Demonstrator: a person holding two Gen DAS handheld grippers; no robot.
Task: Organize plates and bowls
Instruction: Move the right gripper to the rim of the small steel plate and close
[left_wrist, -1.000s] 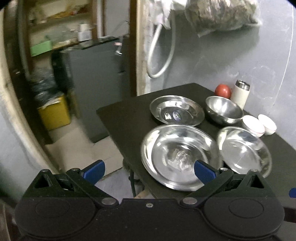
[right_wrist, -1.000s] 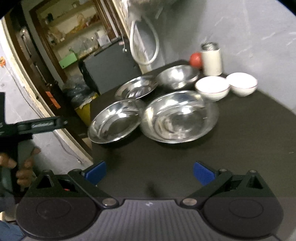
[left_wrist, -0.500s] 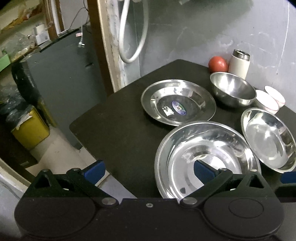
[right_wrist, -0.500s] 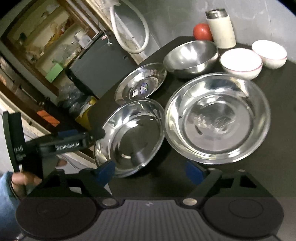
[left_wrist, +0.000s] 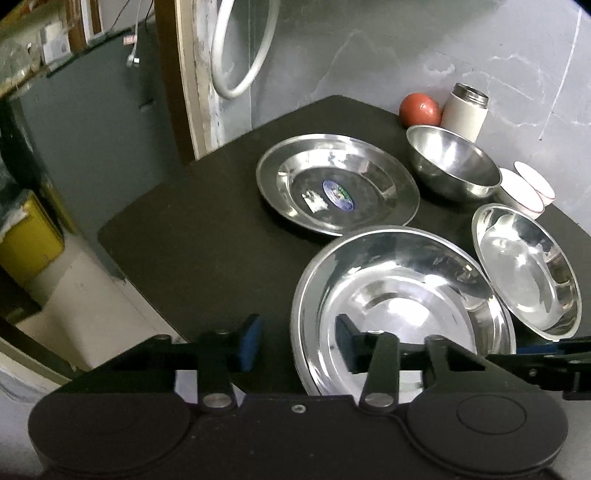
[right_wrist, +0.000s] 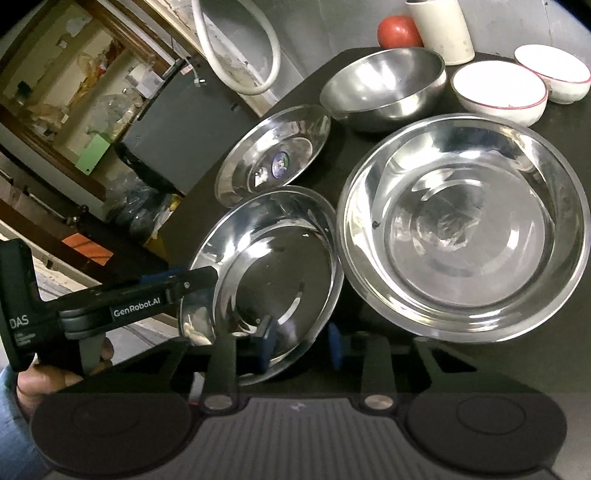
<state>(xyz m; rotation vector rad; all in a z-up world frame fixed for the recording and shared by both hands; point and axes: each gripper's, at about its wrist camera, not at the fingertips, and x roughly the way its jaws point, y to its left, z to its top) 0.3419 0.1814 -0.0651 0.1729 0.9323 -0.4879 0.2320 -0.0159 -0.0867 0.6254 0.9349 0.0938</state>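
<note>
On a black table (left_wrist: 203, 240) lie three steel plates, a steel bowl (left_wrist: 454, 166) and two white bowls (left_wrist: 521, 192). My left gripper (left_wrist: 297, 345) is open, its narrowed fingers astride the left rim of the nearest steel plate (left_wrist: 406, 295), not touching it. My right gripper (right_wrist: 300, 345) is also open, one finger over this same plate (right_wrist: 273, 266) and one outside its near rim. The left gripper (right_wrist: 177, 280) shows at the plate's opposite edge. A second deep plate (right_wrist: 461, 229) touches it on the right. A flatter plate with a sticker (right_wrist: 273, 155) sits behind.
A red ball-like thing (left_wrist: 419, 109) and a white flask (left_wrist: 465, 114) stand by the grey wall at the back. A white hose (left_wrist: 236, 74) hangs on the door frame. Left of the table's edge the floor drops away, with a yellow bin (left_wrist: 26, 240). A hand (right_wrist: 44, 376) holds the left tool.
Both grippers have come forward and down to the near steel plate from opposite sides. Their fingers have narrowed from wide open and now straddle its rim.
</note>
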